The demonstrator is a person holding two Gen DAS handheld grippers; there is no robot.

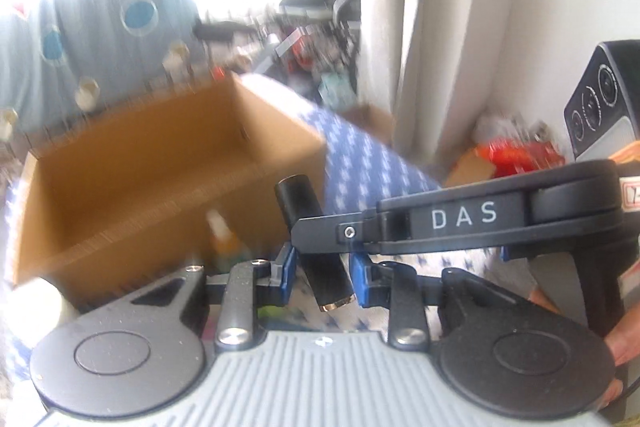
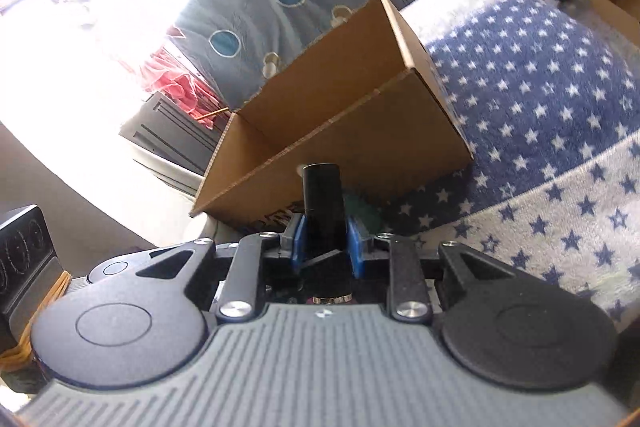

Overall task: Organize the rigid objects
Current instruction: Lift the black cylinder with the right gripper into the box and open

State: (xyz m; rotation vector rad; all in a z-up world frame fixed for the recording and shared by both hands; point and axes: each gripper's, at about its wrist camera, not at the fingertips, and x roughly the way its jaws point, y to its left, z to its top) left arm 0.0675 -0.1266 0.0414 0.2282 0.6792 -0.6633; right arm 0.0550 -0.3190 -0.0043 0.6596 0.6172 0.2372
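The left gripper [image 1: 323,269] has its blue pads [image 1: 289,266] drawn close on a black tube [image 1: 316,247], which leans between the jaws with its gold-rimmed end [image 1: 339,303] toward the camera and its rounded end up and ahead. In this view the pad on the right seems to stand a little off the tube, so how firmly it is pinched is hard to make out. Across the front of these jaws lies the other gripper [image 1: 480,223], a black bar lettered DAS, covering part of the tube's upper length. Ahead and to the left of the jaws sits an open cardboard box [image 1: 132,163], heavily blurred; a pale-capped bottle [image 1: 224,239] just before its near wall is smeared past telling what it is. The right gripper [image 2: 327,241] clamps a black tube [image 2: 322,195] upright between its blue pads [image 2: 355,243], both pressing its sides; the tube's lower, metal-ringed end is cut off behind the gripper body. Straight beyond these jaws the cardboard box [image 2: 360,131] rests on a blue star-patterned blanket [image 2: 540,115]; its inside is mostly hidden by the near wall. At the lower right edge of the left view, part of a hand [image 1: 618,341] shows, mostly cut off.
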